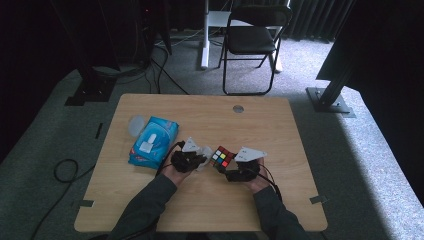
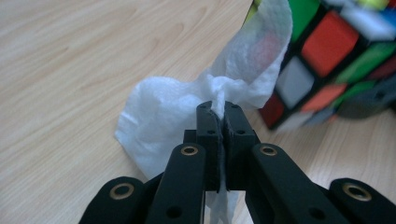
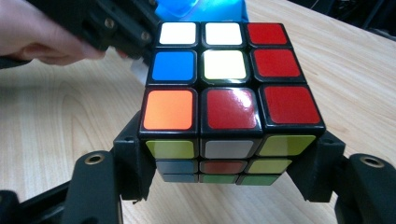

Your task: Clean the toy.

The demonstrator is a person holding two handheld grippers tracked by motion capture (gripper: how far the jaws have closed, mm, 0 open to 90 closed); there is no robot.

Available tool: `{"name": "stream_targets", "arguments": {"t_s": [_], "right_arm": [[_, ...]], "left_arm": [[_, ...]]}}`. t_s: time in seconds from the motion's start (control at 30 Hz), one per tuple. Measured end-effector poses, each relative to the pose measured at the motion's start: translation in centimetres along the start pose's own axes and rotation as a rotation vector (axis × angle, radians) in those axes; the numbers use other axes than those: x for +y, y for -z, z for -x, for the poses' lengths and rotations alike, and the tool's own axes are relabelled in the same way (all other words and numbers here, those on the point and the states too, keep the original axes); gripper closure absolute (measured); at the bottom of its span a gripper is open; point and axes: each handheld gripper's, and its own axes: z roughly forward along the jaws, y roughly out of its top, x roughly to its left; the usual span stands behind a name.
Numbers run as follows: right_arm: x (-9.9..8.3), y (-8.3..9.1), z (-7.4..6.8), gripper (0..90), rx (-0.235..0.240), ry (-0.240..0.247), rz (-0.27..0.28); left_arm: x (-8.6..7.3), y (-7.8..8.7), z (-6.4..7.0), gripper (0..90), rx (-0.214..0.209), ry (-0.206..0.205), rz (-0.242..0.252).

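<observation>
A scrambled puzzle cube (image 1: 222, 156) (image 3: 229, 98) is held just above the table's middle, and my right gripper (image 1: 234, 174) (image 3: 229, 175) is shut on its lower sides. My left gripper (image 1: 199, 160) (image 2: 219, 108) is shut on a crumpled white tissue (image 1: 205, 155) (image 2: 187, 107). The tissue's upper flap lies against the cube (image 2: 327, 60) on its left side. In the right gripper view the left gripper (image 3: 116, 25) and a hand (image 3: 32, 32) sit behind the cube's top-left corner.
A blue pack of wipes (image 1: 154, 141) (image 3: 201, 9) lies left of the grippers, with a pale round lid (image 1: 136, 125) beside it. The wooden table (image 1: 210, 205) has a small grey grommet (image 1: 238, 108) near its far edge. A black folding chair (image 1: 252, 40) stands beyond.
</observation>
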Motion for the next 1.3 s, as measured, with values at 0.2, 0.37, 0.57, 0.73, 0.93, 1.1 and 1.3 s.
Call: {"name": "stream_targets", "arguments": {"t_s": [0.2,0.37,0.57,0.73,0.93,1.1,1.3], "right_arm": [[0.0,0.0,0.1,34.1,-0.012,0.000,-0.006],[0.0,0.0,0.1,34.2,-0.013,-0.002,-0.007],[0.0,0.0,0.1,34.1,-0.012,-0.002,-0.007],[0.0,0.0,0.2,34.1,-0.012,-0.003,-0.008],[-0.1,0.0,0.2,34.1,-0.010,-0.004,-0.007],[-0.1,0.0,0.2,34.2,-0.011,-0.006,-0.006],[-0.1,0.0,0.2,34.1,-0.016,-0.006,-0.008]], "left_arm": [[-0.8,-0.4,-0.4,86.3,0.042,0.025,-0.027],[-1.1,-0.3,-0.7,64.6,0.120,0.042,-0.033],[-1.6,-0.7,-1.1,51.8,0.181,0.073,-0.086],[-2.2,-1.3,-1.7,46.7,0.201,0.125,-0.111],[-2.9,-1.6,-2.4,43.0,0.208,0.171,-0.140],[-2.9,-1.5,-2.4,44.2,0.208,0.163,-0.154],[-2.9,-1.4,-2.3,55.8,0.187,0.155,-0.148]]}}
